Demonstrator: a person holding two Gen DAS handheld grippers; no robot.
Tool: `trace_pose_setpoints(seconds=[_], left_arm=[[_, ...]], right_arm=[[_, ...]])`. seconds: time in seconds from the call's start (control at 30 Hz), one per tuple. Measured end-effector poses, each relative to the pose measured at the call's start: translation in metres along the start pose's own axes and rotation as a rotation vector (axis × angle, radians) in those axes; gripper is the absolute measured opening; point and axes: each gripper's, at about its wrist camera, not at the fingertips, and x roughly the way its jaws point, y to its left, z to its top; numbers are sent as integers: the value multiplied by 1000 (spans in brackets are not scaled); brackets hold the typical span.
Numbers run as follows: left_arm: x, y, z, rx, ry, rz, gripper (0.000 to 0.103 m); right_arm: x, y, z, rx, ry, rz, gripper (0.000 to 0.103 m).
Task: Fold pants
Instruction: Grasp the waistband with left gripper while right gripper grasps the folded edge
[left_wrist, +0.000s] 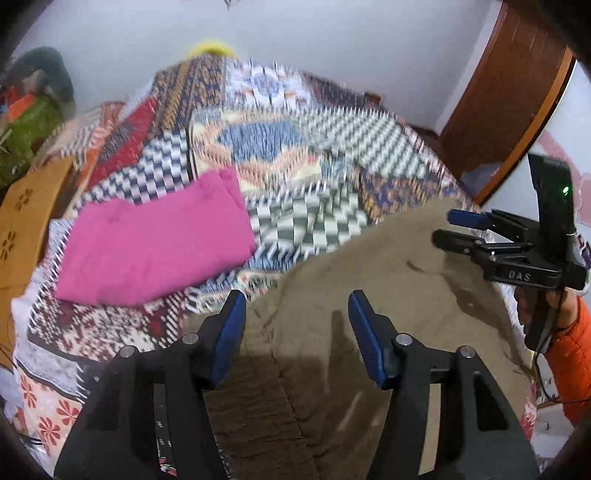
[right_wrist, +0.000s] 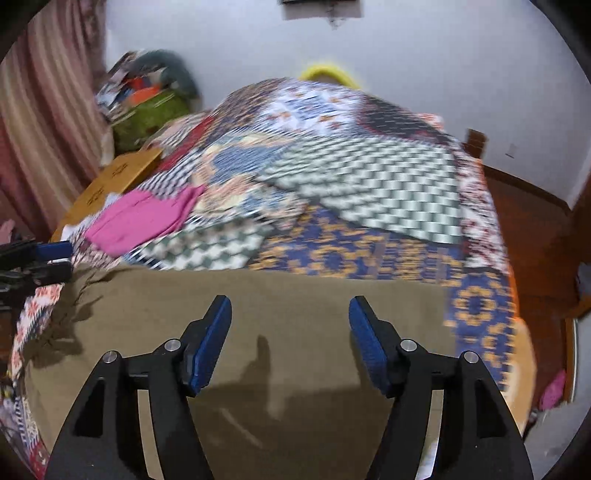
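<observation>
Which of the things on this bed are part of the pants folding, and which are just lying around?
Part of the job:
- olive-brown pants, spread on the bed
- left gripper, open above them
- right gripper, open above them

Just lying about:
- folded pink garment
- patchwork bedspread
- pile of clothes by the wall
- yellow rim behind the bed
- striped curtain

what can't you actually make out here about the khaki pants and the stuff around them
- Khaki pants: near end cut off by the frame bottom and the right gripper in right wrist view; waist or legs unclear.
- Patterned bedspread: motion blur in both views.
- Pink garment: folded, type unreadable.
</observation>
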Motion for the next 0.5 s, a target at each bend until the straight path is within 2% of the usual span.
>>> trace_pose_setpoints(seconds=[0.13,0.2,0.3,0.5], left_arm=[[21,6,-14,24,50,84,58],[22,9,-20,24,57,82,61],[19,13,-32,32,53,100,70],[8,30,-48,-50,52,79,72]], right_arm=[[33,29,-14,-19,125,92,62],[39,37,-24,-35,167,104,62],[31,44,-40,-52,170,113,62],[3,39,-65,-25,170,112,62]])
